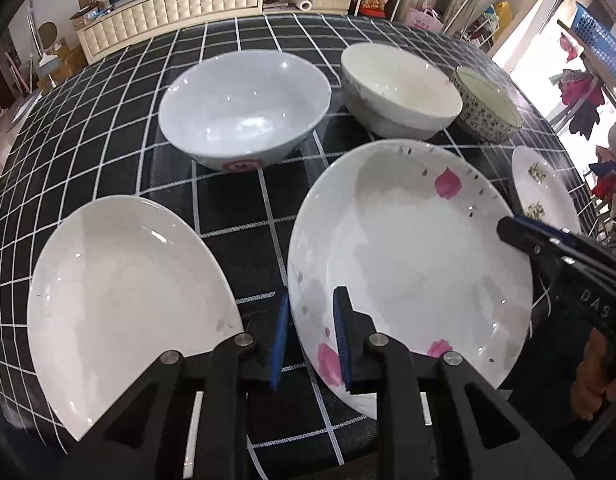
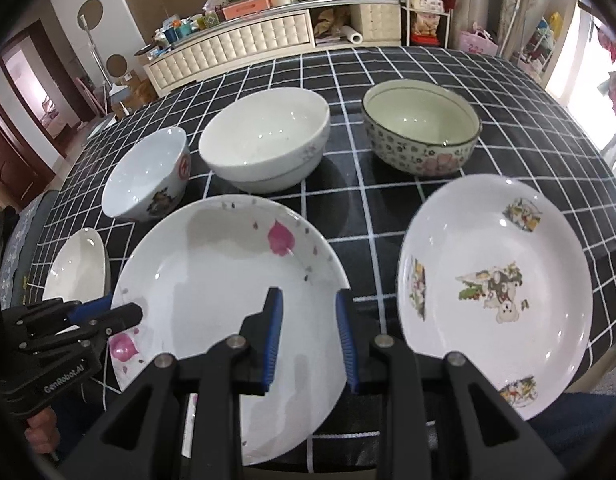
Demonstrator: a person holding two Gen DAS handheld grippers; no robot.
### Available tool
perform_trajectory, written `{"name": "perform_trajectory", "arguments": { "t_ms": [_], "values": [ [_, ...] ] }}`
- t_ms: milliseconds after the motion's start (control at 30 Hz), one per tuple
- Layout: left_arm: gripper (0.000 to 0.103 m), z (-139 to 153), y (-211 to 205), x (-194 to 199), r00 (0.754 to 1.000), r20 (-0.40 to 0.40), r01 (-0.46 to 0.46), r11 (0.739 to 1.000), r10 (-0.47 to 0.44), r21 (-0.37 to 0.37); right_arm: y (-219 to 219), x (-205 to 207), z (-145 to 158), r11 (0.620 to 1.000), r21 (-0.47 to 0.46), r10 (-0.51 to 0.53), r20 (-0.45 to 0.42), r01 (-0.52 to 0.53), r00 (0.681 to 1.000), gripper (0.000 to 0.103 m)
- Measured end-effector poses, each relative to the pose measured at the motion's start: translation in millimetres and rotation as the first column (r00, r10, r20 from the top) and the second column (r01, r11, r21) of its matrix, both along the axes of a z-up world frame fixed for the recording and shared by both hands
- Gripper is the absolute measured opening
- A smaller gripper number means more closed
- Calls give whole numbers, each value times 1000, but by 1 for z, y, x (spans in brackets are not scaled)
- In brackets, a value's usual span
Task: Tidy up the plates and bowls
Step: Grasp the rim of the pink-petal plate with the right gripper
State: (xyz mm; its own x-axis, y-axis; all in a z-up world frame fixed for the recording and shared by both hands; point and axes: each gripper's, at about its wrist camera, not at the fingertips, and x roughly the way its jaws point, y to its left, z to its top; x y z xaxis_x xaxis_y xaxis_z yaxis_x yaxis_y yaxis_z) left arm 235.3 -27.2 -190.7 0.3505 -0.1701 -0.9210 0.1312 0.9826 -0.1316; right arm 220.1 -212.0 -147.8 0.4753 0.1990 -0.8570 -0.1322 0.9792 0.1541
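On the checked tablecloth (image 1: 120,128), the plain white plate (image 1: 124,304) lies leftmost, then the pink-flowered plate (image 2: 228,292), its left rim between the left gripper (image 1: 312,340)'s part-open fingers and its right rim between the right gripper (image 2: 309,342)'s, then the cartoon plate (image 2: 495,288), bowls behind.

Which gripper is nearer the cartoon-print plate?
Right. The right gripper straddles the pink-flower plate's rim beside the cartoon-print plate; the left gripper is at that plate's far rim.
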Motion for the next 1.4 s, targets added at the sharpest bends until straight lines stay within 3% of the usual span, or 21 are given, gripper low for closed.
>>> {"name": "perform_trajectory", "arguments": {
  "t_ms": [133,433,700,767,867,967,1067,1200,1400],
  "values": [
    [18,-7,-1,2,1000,-10,2,1000,-3,-14,-3,0,8,999,-46,0,54,3,999,32],
    [13,-9,3,5,1000,-19,-21,998,20,-56,-8,11,-17,1000,-28,1,-36,-2,999,32],
    [11,-10,8,4,1000,-13,-29,996,28,-89,-4,7,-20,998,-57,3,-28,-5,1000,28],
    [11,-10,5,3,1000,-7,-23,997,23,-70,-3,6,-19,998,-66,-7,-25,5,1000,28],
    [12,-8,4,1,1000,-11,-27,999,27,-33,-8,5,-16,1000,2,-27,-48,27,998,28],
    [12,-2,9,-2,999,-8,-36,997,36,-63,-4,-1,-8,1000,-19,-24,-29,23,999,28],
    [12,6,8,-6,999,13,-41,999,41,-33,-2,-6,-2,1000,-4,-24,-32,24,999,28],
    [12,17,16,-13,998,25,-50,997,52,-64,1,-11,5,1000,4,-26,-20,26,999,28],
    [12,33,30,-25,995,56,-75,996,78,-49,16,-12,20,1000,12,-14,-1,14,1000,28]
  ]
}}
